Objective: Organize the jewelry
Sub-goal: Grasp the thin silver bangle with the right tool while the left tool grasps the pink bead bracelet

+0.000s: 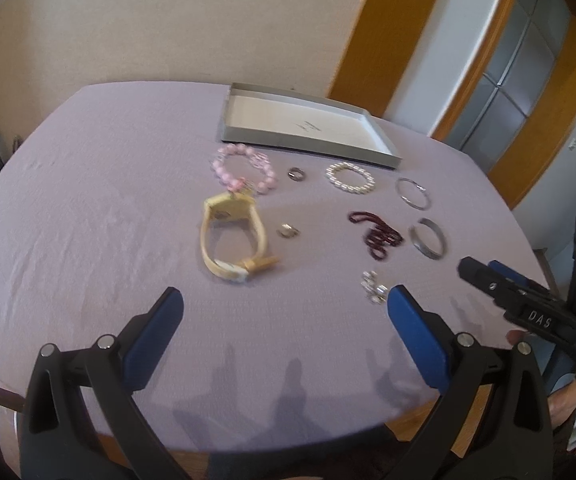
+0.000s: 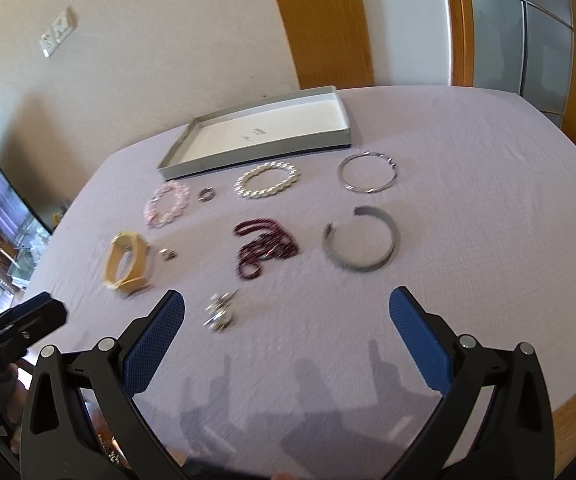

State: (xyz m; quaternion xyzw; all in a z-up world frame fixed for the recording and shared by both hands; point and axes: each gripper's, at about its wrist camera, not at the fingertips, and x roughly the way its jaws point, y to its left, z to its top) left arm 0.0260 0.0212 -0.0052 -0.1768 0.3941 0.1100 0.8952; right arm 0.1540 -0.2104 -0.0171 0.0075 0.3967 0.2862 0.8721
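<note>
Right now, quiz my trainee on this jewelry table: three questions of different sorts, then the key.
1. True or false: the gray tray already holds a bracelet.
2. Multiple choice: what lies nearest the right gripper?
A. pink bead bracelet
B. silver clip cluster
C. thin silver bangle
3. Fill in: the dark red bead necklace lies between the small ring and the open ______ cuff.

Key:
1. False; only a small mark shows inside the tray.
2. B.
3. Silver. Both the right gripper and the left gripper are open and hold nothing.
</note>
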